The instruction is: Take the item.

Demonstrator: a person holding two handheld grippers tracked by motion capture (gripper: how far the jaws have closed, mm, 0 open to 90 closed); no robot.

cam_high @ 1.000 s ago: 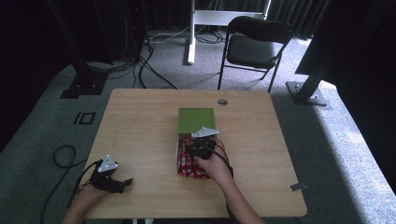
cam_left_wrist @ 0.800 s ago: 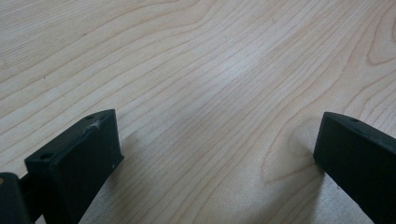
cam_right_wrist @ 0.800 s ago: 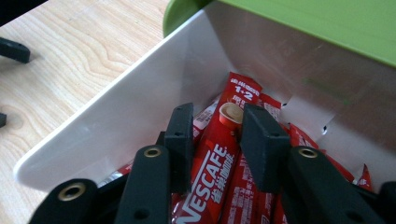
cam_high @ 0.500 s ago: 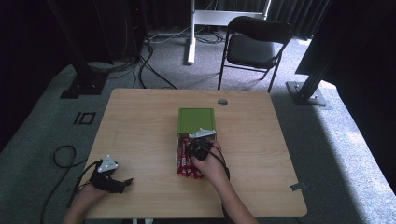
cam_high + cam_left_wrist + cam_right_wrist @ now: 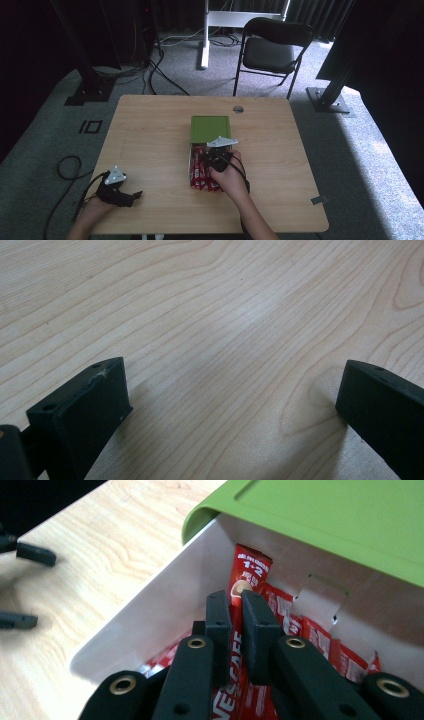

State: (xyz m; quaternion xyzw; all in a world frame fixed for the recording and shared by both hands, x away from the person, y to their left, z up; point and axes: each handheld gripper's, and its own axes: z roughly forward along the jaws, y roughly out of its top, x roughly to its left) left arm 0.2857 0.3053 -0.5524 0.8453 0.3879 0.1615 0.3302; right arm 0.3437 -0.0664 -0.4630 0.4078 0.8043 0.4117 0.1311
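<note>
Table: light wood, carrying everything named below.
Green box: sits near the table's middle; its green lid slides back toward the far edge, leaving the white tray exposed on the person's side.
Sachets: red Nescafé sticks lying packed in the tray, at the box's near end.
Held sachet: one red stick stands tilted up out of the pile, its printed top end rising past the fingertips toward the lid's rim.
Right gripper: reaches into the tray from the box's near side; the two black jaws are drawn close and pinch the held sachet between them, one pad on each flat face of it.
Right hand: wraps the gripper just at the box's near end, the grey plate above it.
Left gripper: rests low on the table, well apart from the box, toward its near left; in the left gripper view the jaws stand spread wide over bare wood, nothing between them.
Left hand: behind that gripper at the table's near edge.
</note>
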